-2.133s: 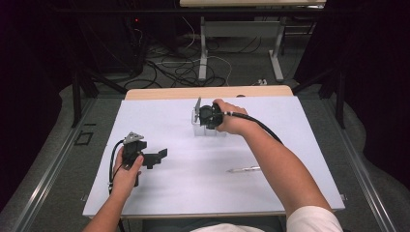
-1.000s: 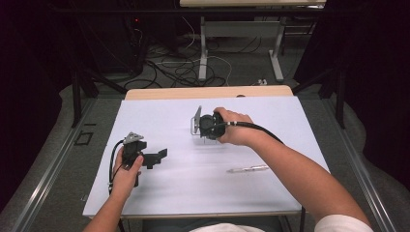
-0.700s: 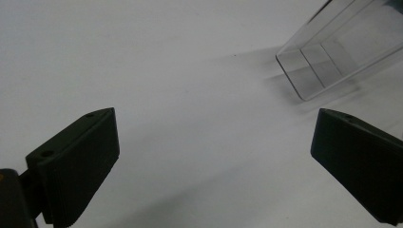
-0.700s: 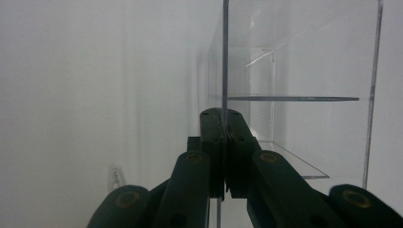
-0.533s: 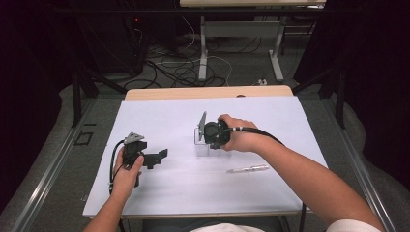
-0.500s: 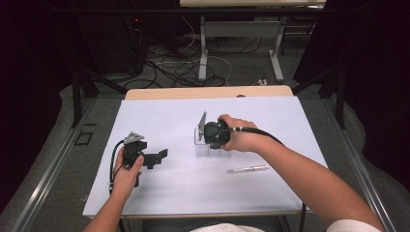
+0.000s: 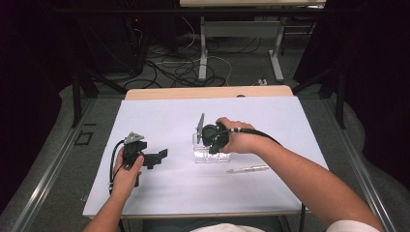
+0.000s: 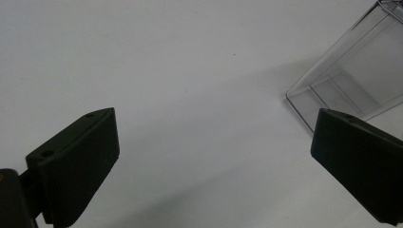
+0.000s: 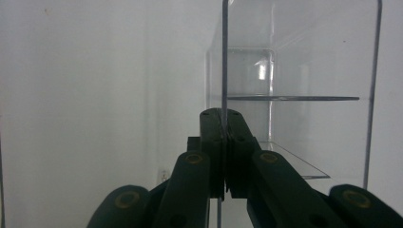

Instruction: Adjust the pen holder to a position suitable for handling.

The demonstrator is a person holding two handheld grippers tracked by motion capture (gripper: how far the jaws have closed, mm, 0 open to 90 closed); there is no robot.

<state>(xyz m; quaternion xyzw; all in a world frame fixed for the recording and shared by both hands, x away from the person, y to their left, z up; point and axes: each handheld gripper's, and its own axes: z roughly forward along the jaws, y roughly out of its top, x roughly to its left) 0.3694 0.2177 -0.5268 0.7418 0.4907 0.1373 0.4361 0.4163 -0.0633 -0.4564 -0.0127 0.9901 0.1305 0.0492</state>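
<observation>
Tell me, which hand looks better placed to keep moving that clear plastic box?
Right, probably. The right gripper is shut on a wall of the clear box. The left gripper sits apart on the white table, fingers open with nothing between them.

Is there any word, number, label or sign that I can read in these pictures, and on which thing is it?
None can be read: the clear plastic box, the pen, the white table and both grippers, left and right, bear no legible writing.
</observation>
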